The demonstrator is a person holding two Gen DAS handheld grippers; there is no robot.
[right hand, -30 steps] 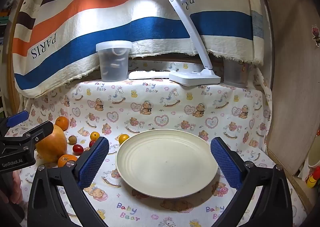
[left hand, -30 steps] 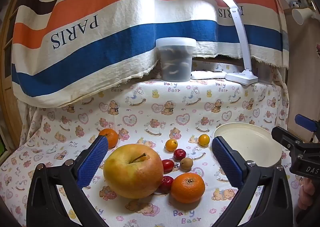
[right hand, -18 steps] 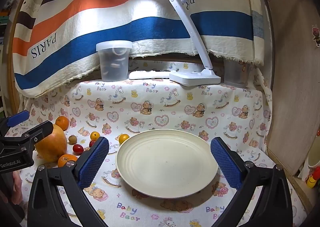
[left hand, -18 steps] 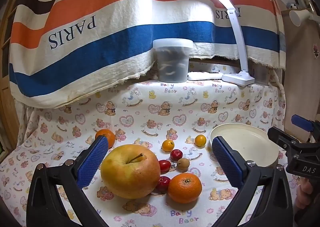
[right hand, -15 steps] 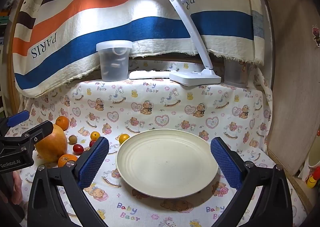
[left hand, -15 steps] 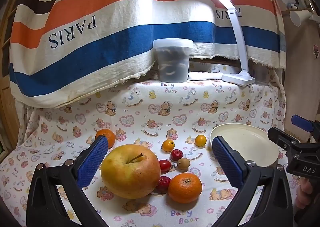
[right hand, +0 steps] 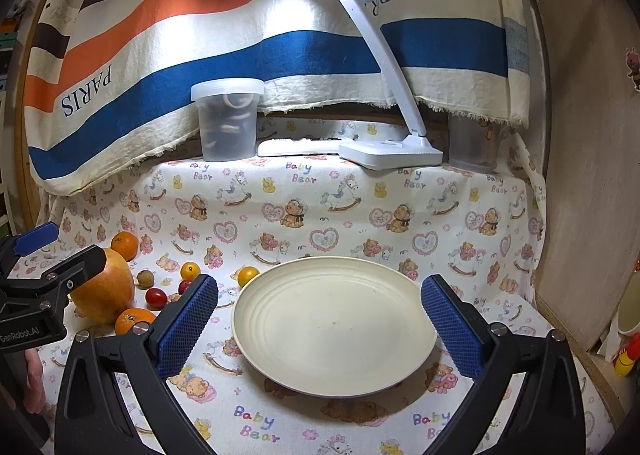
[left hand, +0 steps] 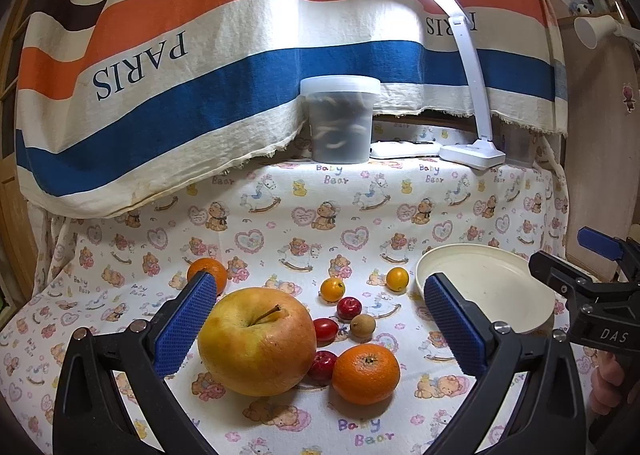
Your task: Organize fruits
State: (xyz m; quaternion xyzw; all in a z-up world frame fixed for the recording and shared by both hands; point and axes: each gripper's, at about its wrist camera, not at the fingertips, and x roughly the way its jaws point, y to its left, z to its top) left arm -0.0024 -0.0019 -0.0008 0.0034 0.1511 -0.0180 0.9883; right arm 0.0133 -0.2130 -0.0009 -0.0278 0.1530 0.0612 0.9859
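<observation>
Here, a soft cotton cloth [left hand: 360, 223] printed with teddy bears, hearts and rocking horses covers the worktop, and a coarse striped fabric [left hand: 200, 67] lettered "PARIS" hangs behind it. A frosted plastic tub [left hand: 340, 119] with a lid and the glossy white base of a desk lamp [left hand: 472, 151] stand at the back.

The left gripper [left hand: 316, 319] is released, its blue cross-hatched rubber pads spread wide above the fruit pile. Between those pads, towards the left one, sits a large round apple [left hand: 256, 343], yellow blushed with orange-pink, smooth-skinned, its brown stem sticking up from a deep dimple. A dimpled mandarin [left hand: 366, 373] lies just to its right, with a glossy red cherry-sized fruit [left hand: 323, 365] wedged between them. Behind these lie a red cherry tomato [left hand: 326, 329], a second small red fruit [left hand: 349, 307], a dull brown longan [left hand: 362, 325], two small yellow-orange fruits [left hand: 332, 289] [left hand: 397, 279] and another mandarin [left hand: 208, 271] partly hidden by the left pad.

The right gripper [right hand: 320, 323] is likewise released and holds nothing; its pads straddle a matte cream plate [right hand: 332, 323] with faint concentric rings, round and shallow, bare inside. The fruit lies left of this plate, the nearest yellow one just beside its rim.
</observation>
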